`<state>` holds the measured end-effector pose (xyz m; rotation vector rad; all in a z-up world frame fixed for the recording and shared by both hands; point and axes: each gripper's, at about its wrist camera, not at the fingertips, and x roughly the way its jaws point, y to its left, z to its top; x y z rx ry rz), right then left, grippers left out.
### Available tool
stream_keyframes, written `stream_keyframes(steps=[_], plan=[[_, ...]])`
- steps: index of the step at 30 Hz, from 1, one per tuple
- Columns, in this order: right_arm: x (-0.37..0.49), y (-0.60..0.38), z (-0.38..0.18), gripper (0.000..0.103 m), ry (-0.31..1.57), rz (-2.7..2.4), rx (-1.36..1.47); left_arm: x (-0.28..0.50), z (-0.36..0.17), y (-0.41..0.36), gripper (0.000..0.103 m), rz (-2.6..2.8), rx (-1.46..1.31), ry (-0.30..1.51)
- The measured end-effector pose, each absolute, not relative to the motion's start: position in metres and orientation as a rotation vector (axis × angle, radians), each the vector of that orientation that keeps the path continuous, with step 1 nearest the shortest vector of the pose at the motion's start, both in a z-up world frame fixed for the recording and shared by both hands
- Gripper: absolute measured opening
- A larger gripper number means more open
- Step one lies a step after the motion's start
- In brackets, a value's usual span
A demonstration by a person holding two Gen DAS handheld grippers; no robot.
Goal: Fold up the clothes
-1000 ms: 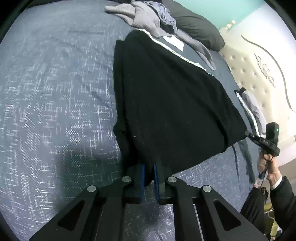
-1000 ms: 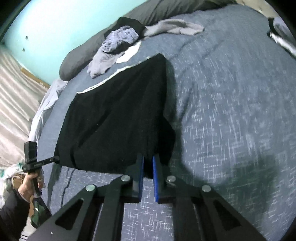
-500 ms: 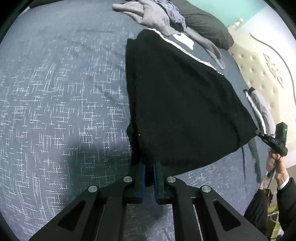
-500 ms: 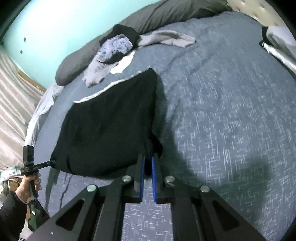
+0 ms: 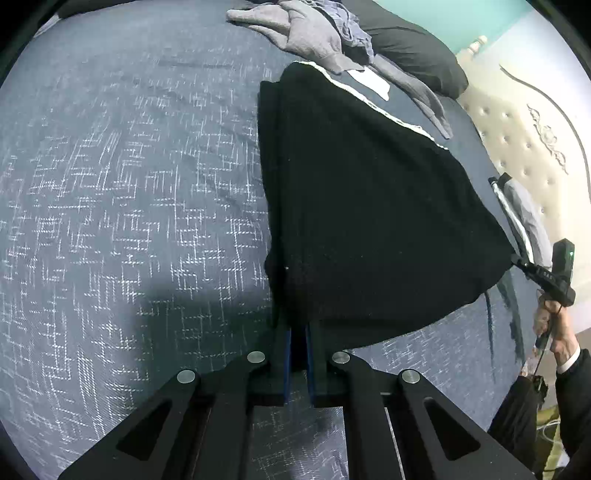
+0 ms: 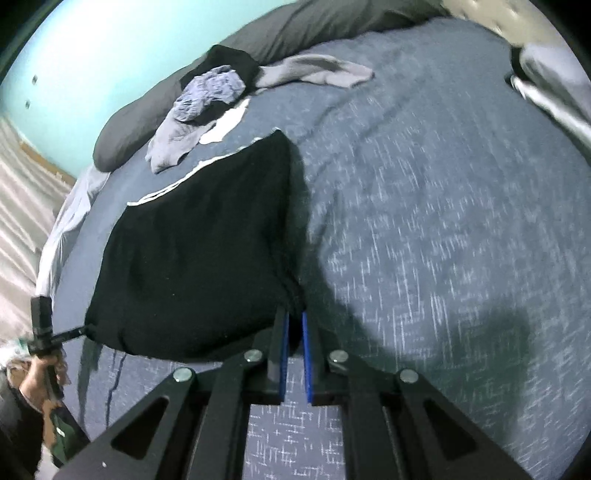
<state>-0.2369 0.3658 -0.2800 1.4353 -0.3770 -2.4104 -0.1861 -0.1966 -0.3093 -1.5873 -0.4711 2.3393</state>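
Observation:
A black garment with a white trim line along its far edge is stretched over the blue patterned bedspread. My left gripper is shut on its near left corner, which hangs lifted off the bed. In the right wrist view the same black garment spreads to the left, and my right gripper is shut on its near right corner. Each view shows the other gripper pinching the opposite corner: the right one at the edge of the left view, the left one at the edge of the right view.
A heap of grey and lilac clothes lies at the far end of the bed by a dark pillow. A cream tufted headboard stands to the right, with folded grey clothing near it. A turquoise wall lies behind.
Both grippers tilted a little while holding the corners; the garment's far edge and the clothes heap slid lower in both views. The grips are unchanged.

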Motion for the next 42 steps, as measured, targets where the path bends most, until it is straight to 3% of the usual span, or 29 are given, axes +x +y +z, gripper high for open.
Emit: stream_keyframes(steps=[6, 16, 18, 19, 24, 31, 36, 38, 42], plan=[[-0.244, 0.360, -0.257, 0.006, -0.298, -2.413, 1.375, -0.190, -0.303, -0.197, 0.006, 2.349, -1.578, -0.460], [-0.239, 0.350, -0.280, 0.011, -0.200, -2.231, 1.466, -0.193, -0.309, -0.193, 0.006, 2.331, -1.581, -0.467], [-0.234, 0.346, -0.283, 0.020, -0.166, -2.209, 1.476, -0.194, -0.308, -0.192, 0.006, 2.332, -1.580, -0.467], [-0.231, 0.342, -0.285, 0.030, -0.134, -2.199, 1.481, -0.194, -0.308, -0.192, 0.006, 2.332, -1.580, -0.462], [-0.229, 0.326, -0.300, 0.032, -0.024, -2.189, 1.532, -0.194, -0.307, -0.192, 0.006, 2.334, -1.577, -0.460], [-0.229, 0.303, -0.320, 0.032, 0.194, -2.180, 1.575, -0.189, -0.306, -0.196, 0.006, 2.332, -1.574, -0.461], [-0.231, 0.300, -0.323, 0.032, 0.223, -2.215, 1.558, -0.190, -0.308, -0.195, 0.006, 2.333, -1.576, -0.470], [-0.231, 0.298, -0.321, 0.014, 0.219, -2.215, 1.543, -0.190, -0.307, -0.195, 0.006, 2.335, -1.580, -0.463], [-0.231, 0.300, -0.308, 0.008, 0.246, -2.255, 1.489, -0.190, -0.307, -0.194, 0.006, 2.350, -1.592, -0.450]])
